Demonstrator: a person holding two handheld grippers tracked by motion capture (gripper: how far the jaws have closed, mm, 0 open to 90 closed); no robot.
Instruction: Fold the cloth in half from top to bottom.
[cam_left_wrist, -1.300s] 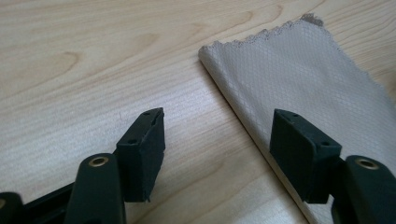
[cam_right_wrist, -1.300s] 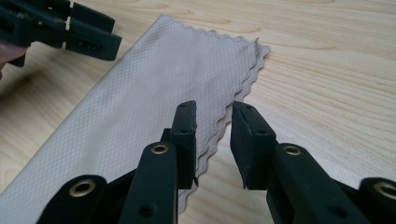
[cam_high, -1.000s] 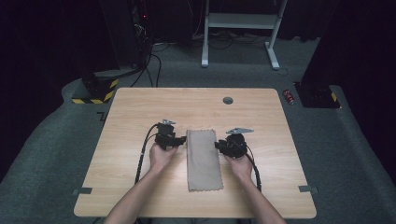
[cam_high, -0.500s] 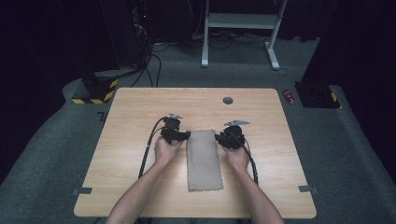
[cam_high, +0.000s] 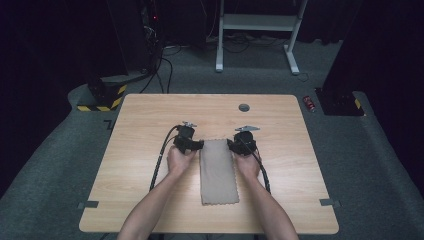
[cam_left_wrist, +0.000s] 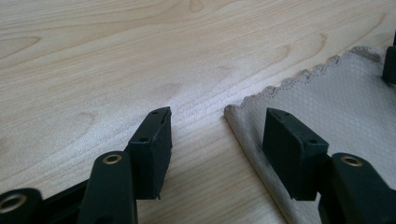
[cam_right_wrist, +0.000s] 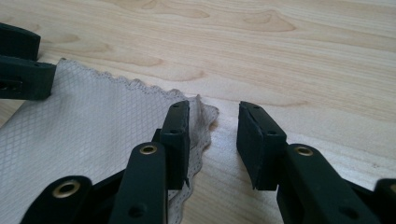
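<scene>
A grey-beige cloth with a scalloped edge lies flat as a long strip on the wooden table. My left gripper is open at the cloth's far left corner; one jaw rests over the cloth, the other over bare wood. My right gripper is open at the far right corner, its jaws straddling the slightly raised edge of the cloth. Midway between the tips lie the left gripper and right gripper points. The left gripper's jaw tip shows across the cloth.
A small dark round disc sits in the table near its far edge. Black cables trail from both grippers toward the person. A red object lies on the floor beyond the table's right corner.
Both grippers have moved slightly away from the person, up to the cloth's far corners. The cloth lies as before.
</scene>
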